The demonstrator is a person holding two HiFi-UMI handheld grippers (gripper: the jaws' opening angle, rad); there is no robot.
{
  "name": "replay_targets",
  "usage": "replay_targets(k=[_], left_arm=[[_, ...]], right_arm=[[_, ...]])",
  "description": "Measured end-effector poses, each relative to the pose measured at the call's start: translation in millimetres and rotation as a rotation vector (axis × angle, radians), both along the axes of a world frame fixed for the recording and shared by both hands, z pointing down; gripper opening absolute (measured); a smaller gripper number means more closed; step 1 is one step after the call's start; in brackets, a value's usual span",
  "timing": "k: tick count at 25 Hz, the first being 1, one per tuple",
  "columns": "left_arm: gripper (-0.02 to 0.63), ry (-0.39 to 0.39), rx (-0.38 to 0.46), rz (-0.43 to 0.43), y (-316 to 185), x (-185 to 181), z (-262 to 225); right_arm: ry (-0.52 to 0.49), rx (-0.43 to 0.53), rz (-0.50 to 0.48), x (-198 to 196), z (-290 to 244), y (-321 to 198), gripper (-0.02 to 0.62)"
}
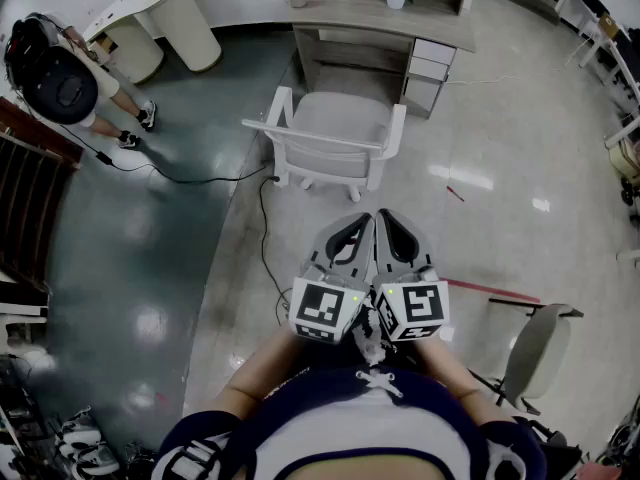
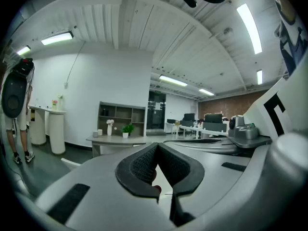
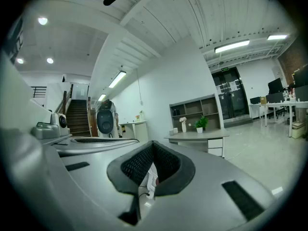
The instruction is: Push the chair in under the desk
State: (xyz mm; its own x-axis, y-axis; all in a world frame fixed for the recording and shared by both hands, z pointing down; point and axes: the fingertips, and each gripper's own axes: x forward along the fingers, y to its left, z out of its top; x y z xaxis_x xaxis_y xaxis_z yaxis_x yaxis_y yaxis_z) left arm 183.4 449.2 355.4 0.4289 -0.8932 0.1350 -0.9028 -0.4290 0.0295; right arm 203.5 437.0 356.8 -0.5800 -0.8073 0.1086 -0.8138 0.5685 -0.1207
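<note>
The fingers of the left gripper (image 1: 358, 224) and of the right gripper (image 1: 388, 220) are closed tight on nothing and are held side by side. Ahead of the fingertips the chair (image 1: 335, 138) is seen, apparently untouched, with its back turned toward them. Its seat is left outside the worktop (image 1: 385, 20) beyond.

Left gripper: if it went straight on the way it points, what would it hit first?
Probably the back of the white chair, straight ahead of the left gripper; depth and height are hard to judge.
</note>
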Motion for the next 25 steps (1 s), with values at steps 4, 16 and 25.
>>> replay_targets(k=[4, 16, 25], left_arm=[[0.008, 0.014, 0.007, -0.020, -11.3, -9.5, 7.4], [0.008, -0.048, -0.067, 0.061, -87.9, -53.4, 36.2], [0.009, -0.248, -0.180, 0.198, -151.0, -104.3, 86.7]], right_arm=[[0.011, -0.007, -0.017, -10.5, 9.1, -10.6, 0.009], [0.080, -0.043, -0.047, -57.2, 34.6, -87.3, 0.010], [0.301, -0.114, -0.102, -102.6, 82.8, -151.2, 0.012]])
